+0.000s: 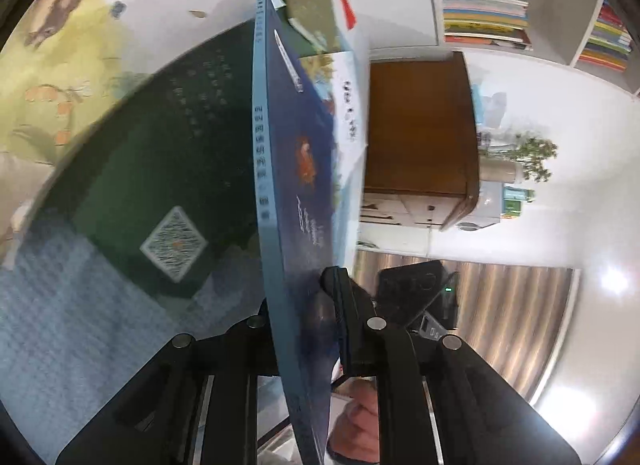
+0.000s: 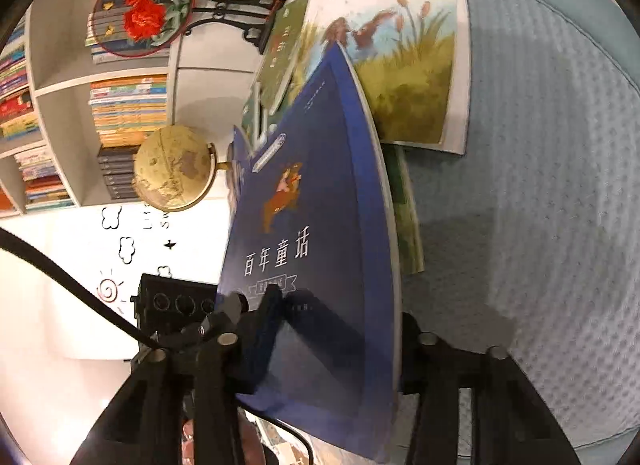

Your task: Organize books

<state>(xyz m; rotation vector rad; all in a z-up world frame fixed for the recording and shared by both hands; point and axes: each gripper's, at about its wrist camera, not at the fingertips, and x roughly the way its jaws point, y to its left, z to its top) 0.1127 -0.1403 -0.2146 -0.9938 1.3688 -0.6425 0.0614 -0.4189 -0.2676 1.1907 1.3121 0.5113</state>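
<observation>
A dark blue book [image 1: 296,169] with a pale blue spine stands on edge, and my left gripper [image 1: 300,305] is shut on its lower part. Its right finger [image 1: 340,305] presses the cover; the other finger is hidden behind the book. In the right wrist view the same blue book [image 2: 320,225] lies slanted between the jaws of my right gripper [image 2: 344,317]. The left finger [image 2: 272,305] rests against the front cover. The far finger is hidden behind the book, and the jaws still stand apart. A person's fingers show below the book.
More books lie on the blue quilted surface [image 2: 520,185]: a dark green one [image 1: 160,169] and a white rabbit picture book [image 2: 392,45]. Beyond stand a white bookshelf [image 2: 128,105], a globe [image 2: 172,167], an embroidered fan [image 2: 142,11] and a wooden cabinet [image 1: 416,133].
</observation>
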